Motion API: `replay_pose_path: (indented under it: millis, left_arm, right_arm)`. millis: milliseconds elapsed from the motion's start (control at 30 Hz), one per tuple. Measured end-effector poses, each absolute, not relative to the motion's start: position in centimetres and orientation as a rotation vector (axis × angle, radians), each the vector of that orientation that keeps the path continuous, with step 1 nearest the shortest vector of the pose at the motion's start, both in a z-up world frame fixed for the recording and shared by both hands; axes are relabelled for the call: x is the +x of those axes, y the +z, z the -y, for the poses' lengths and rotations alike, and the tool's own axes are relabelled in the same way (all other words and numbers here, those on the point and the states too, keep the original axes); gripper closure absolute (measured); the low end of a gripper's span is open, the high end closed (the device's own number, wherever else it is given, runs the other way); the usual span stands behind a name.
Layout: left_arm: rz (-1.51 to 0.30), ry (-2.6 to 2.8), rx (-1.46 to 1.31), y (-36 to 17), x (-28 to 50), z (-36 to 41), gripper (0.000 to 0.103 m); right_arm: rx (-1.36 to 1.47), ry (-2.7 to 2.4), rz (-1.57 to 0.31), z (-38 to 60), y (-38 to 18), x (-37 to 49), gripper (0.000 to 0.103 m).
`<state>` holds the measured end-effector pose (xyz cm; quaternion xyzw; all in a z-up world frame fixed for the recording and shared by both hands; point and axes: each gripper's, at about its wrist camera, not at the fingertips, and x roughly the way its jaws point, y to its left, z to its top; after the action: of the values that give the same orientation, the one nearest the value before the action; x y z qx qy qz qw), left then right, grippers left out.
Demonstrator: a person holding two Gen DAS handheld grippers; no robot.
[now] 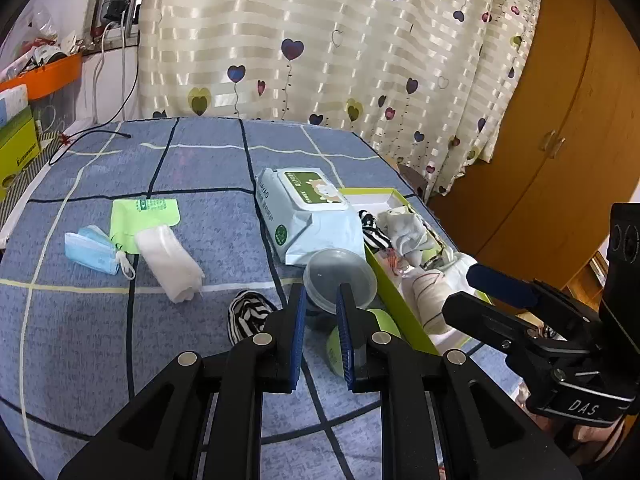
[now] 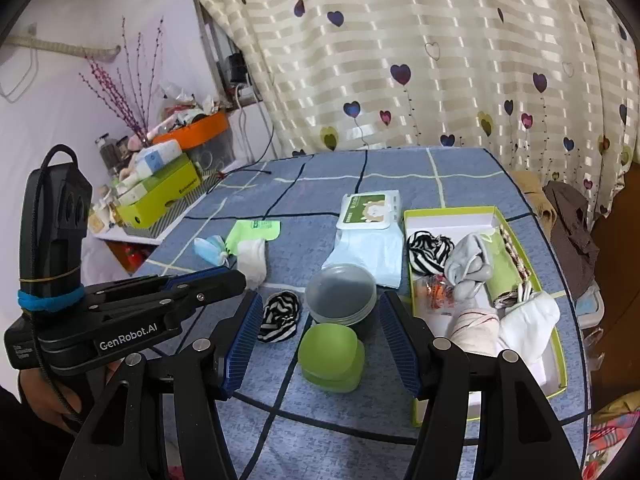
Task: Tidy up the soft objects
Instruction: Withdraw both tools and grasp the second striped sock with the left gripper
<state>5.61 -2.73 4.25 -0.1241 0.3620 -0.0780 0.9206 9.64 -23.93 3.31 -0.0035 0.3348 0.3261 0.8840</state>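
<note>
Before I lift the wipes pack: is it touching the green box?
Touching. The left wrist view shows the wet wipes pack lying against the green box wall, no gap.

Green container (image 1: 362, 340) largely hidden behind left gripper (image 1: 322, 312); wipes pack (image 2: 370, 210) lettering too small to read; box (image 2: 558, 354) contents overlap, possibly socks.

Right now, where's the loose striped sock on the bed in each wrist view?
Left wrist: the striped sock lies low centre, just left of the left gripper.
Right wrist: the sock sits left of centre, by the right gripper's left finger.
Shared landmark: the clear round container, right of the sock in both.
</note>
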Motion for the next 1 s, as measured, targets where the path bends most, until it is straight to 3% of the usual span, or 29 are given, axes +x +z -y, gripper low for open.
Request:
replay_pose_path:
  millis: [667, 700, 733, 800, 1000]
  left_arm:
    - [-0.810, -0.108, -0.337, 0.5, 6.3, -2.1, 0.087]
    - [-0.824, -0.111, -0.338, 0.0, 6.6, -2.1, 0.081]
    - [-0.835, -0.116, -0.338, -0.4, 6.7, -2.0, 0.067]
    - [-0.859, -0.131, -0.346, -1.3, 7.2, -1.9, 0.054]
    - [-0.897, -0.126, -0.333, -3.1, 8.5, -1.5, 0.053]
  right_arm:
    - [-0.047, 0.698, -0.733, 21.4, 2.3, 10.7, 0.042]
    - [-0.048, 0.697, -0.736, 21.3, 2.2, 10.8, 0.042]
    - [-0.049, 0.696, -0.738, 21.3, 2.1, 10.9, 0.042]
    - [-0.051, 0.698, -0.744, 21.2, 1.9, 11.1, 0.042]
    - [-0.055, 0.699, -0.753, 20.9, 1.6, 11.7, 0.042]
